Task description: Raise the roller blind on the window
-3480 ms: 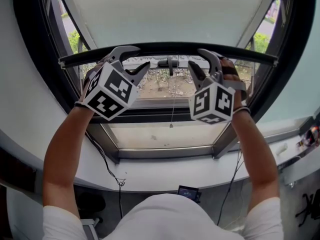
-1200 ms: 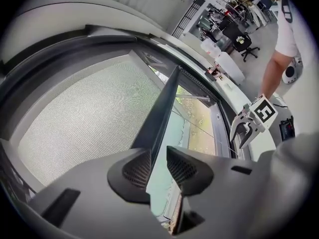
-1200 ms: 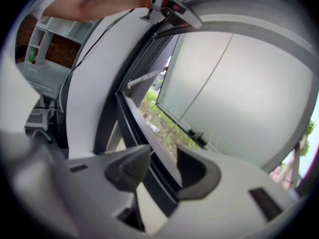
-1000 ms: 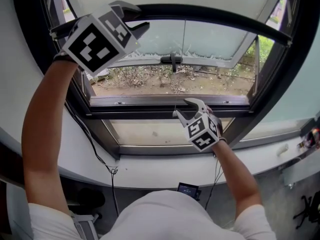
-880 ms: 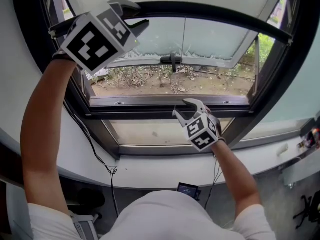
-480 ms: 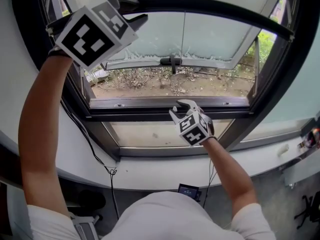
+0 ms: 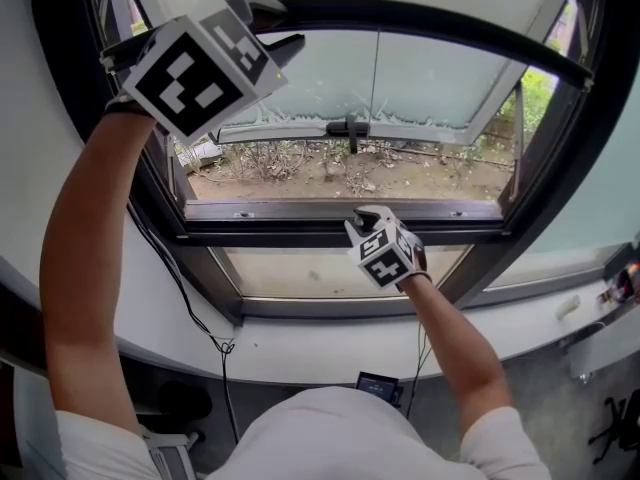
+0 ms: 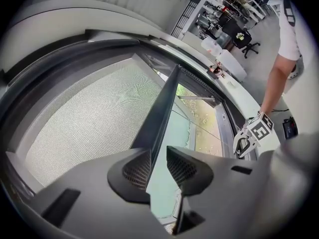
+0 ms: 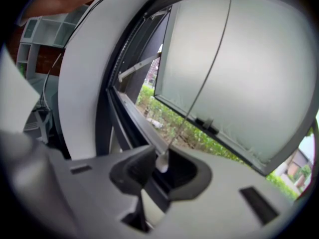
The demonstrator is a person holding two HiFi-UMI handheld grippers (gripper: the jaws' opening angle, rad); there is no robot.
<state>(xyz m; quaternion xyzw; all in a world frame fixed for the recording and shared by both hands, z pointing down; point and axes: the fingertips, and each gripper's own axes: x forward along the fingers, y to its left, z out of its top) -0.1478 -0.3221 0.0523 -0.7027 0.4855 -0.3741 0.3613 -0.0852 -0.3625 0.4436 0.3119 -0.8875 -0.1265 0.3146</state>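
Pale mesh fabric of the roller blind [image 8: 84, 123] is partly raised, and its dark bottom bar [image 7: 440, 28] arches across the far top of the window. My left claw [image 8: 157, 158] is up near the bar's left end. Its jaws are narrowed onto the bar, which runs out between the pads. A thin pull cord [image 7: 375, 88] hangs from the bar down to a small white knob [image 9: 161, 163]. My right claw [image 7: 366, 215] sits lower, near the middle of the crossbar of the window frame [image 7: 250, 230]. Its jaws have just been closing and now pinch that knob between them. Beyond the frame a frosted sash [image 7: 440, 88] tilts outward over bare ground and scrub [image 7: 300, 168]. Nearer me runs the white sill [image 7: 320, 348].
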